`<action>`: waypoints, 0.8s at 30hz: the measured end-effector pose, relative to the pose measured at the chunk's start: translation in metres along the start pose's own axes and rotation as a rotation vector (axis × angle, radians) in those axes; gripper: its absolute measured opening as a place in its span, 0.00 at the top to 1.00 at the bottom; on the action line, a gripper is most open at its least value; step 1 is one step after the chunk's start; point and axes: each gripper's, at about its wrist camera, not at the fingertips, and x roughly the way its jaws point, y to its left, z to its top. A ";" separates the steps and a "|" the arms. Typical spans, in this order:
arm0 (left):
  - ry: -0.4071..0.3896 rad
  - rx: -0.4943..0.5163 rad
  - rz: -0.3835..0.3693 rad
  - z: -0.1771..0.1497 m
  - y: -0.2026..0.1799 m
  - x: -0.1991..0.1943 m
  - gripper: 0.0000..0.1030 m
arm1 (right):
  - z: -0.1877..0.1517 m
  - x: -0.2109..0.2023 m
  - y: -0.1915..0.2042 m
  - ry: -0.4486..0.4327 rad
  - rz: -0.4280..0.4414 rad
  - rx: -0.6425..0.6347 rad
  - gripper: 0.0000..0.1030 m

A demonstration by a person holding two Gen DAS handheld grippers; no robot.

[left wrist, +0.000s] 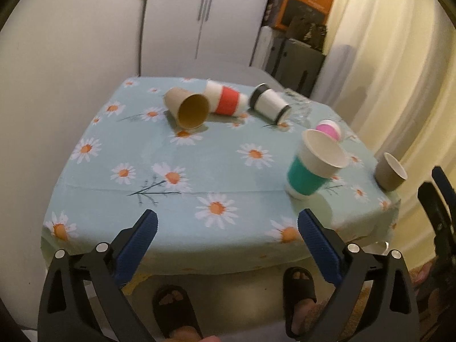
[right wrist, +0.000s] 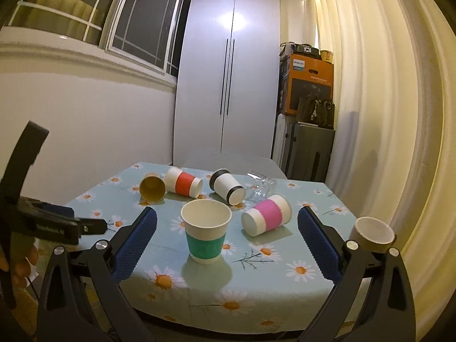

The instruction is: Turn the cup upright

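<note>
A teal-banded paper cup stands upright on the daisy tablecloth; it also shows in the left wrist view. A pink-banded cup lies on its side behind it. A brown cup, a red-banded cup and a white black-rimmed cup lie on their sides at the far end. My right gripper is open, its jaws either side of the teal cup but nearer the camera. My left gripper is open and empty over the table's near edge.
A small brown cup stands upright at the right table edge. A clear glass lies at the far side. A white wardrobe, stacked boxes and a curtain stand behind. The person's sandalled feet show below the table.
</note>
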 end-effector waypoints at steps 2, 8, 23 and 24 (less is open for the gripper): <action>-0.013 0.027 -0.004 -0.004 -0.011 -0.006 0.07 | 0.005 -0.011 -0.005 -0.010 0.004 0.010 0.05; -0.052 0.072 -0.022 -0.027 -0.037 -0.035 0.07 | 0.018 -0.040 -0.024 -0.005 0.039 0.052 0.05; -0.249 0.155 -0.008 -0.060 -0.072 -0.102 0.07 | 0.013 -0.089 -0.059 0.001 0.025 0.034 0.05; -0.257 0.159 -0.010 -0.063 -0.073 -0.105 0.07 | 0.011 -0.091 -0.059 0.002 0.022 0.029 0.05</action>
